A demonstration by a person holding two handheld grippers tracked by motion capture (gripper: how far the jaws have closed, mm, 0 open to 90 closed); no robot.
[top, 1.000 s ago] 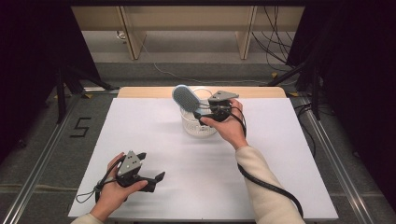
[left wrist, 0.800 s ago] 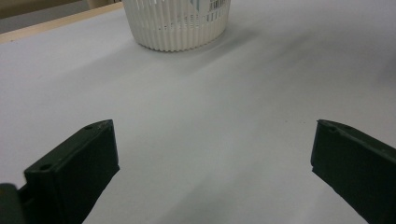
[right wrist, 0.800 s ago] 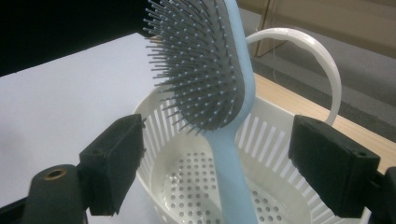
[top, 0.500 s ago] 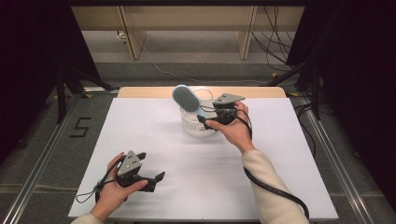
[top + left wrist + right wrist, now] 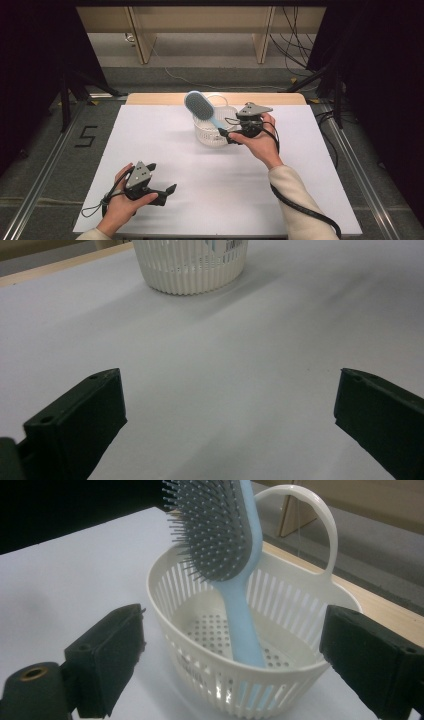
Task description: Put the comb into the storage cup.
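1. Left tool (image 5: 167,190): held low near the front left of the white tabletop (image 5: 165,145), its black jaws spread wide with nothing between them.
2. White slotted plastic basket with loop handle (image 5: 206,135): stands at the far middle of the tabletop.
3. Light-blue paddle hairbrush with grey bristles (image 5: 220,535): stands handle-down inside the basket, its head leaning out over the rim.
4. Right tool (image 5: 225,135): just beside the basket; jaws have just been opening, wide apart, gripping nothing.
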